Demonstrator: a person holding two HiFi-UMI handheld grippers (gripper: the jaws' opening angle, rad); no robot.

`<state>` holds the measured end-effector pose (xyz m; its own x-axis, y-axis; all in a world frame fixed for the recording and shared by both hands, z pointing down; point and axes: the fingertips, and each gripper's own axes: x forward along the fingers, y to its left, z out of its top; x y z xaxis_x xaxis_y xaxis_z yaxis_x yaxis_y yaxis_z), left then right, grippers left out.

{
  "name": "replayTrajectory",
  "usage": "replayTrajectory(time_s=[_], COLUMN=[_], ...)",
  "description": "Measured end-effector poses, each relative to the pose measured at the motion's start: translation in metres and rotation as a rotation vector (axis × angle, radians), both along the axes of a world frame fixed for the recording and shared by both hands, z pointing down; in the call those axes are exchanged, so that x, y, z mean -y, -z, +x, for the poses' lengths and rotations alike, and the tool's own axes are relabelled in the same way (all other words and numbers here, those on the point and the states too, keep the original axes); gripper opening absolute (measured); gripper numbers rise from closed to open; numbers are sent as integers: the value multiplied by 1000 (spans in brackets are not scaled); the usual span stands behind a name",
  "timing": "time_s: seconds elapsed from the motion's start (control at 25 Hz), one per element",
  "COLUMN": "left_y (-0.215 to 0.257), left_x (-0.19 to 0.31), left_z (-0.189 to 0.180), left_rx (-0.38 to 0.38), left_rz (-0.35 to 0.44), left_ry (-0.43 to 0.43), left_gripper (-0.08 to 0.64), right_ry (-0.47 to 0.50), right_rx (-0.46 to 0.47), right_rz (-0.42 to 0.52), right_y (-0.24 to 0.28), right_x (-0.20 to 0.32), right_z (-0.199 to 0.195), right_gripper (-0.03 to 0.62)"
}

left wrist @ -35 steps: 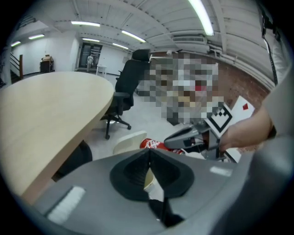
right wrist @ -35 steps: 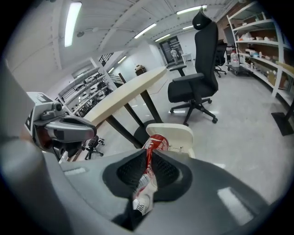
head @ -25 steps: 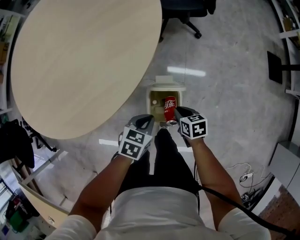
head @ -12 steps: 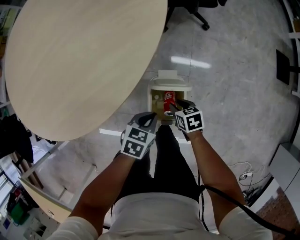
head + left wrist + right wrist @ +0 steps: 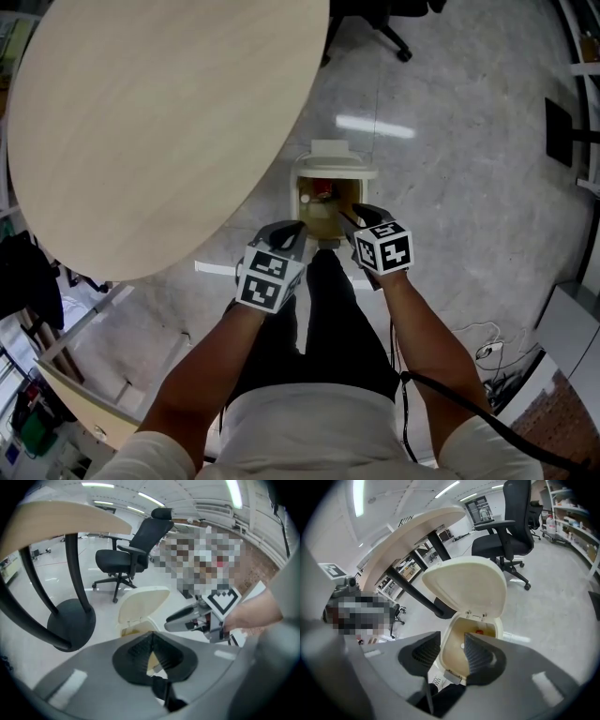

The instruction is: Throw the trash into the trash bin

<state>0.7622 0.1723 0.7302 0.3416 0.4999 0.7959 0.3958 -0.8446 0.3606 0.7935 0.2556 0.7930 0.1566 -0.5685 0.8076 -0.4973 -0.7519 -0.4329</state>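
A cream pedal trash bin (image 5: 336, 174) stands on the floor in front of the person's feet, its lid (image 5: 464, 585) raised. A red drink can (image 5: 322, 187) lies deep inside the bin and shows as a small red spot (image 5: 479, 632) at the bottom. My right gripper (image 5: 349, 217) hovers over the bin's near rim. Its jaws have just been opening and stand open with nothing between them. My left gripper (image 5: 292, 230) hangs beside it on the left, jaws shut and empty, pointing down toward the bin (image 5: 133, 631). The right gripper (image 5: 180, 618) also shows in the left gripper view.
A large round wooden table (image 5: 159, 122) overhangs the bin's left side; its dark pedestal base (image 5: 70, 623) stands left of the bin. A black office chair (image 5: 506, 531) sits beyond the bin. A black cable (image 5: 469, 403) trails from the right arm. Shelving lines the right wall.
The red can was held in the right gripper above the bin; the jaws opened and the can now lies inside the bin. Both grippers stayed over the bin's near side.
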Motion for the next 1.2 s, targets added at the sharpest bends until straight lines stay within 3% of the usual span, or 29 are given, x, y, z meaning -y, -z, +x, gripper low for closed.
replayTrajectory(time_s=[0.4,0.6,0.68,0.92,1.2], left_y=[30,52,63,127,202], left_x=[6,10,12,15,26], left_z=[-3,-12,-14,-24,-40], left_rx=[-76,-128,-150,-263,-392], left_rz=[-10,-17,-21,-73,-158], left_ry=[-39,-54,-57,-86,-63], left_gripper=[8,8,8,8,8], right_ry=[-46,-72,-75,-126,-164], right_rx=[-73,-103,-122,-219,-380], right_rz=[28,47,47,99,191], right_y=[44,77,93,165,254], right_x=[8,12,10,12,29], right_z=[2,-10,-17,-30,-49], right_gripper=[153,126,86,4,3])
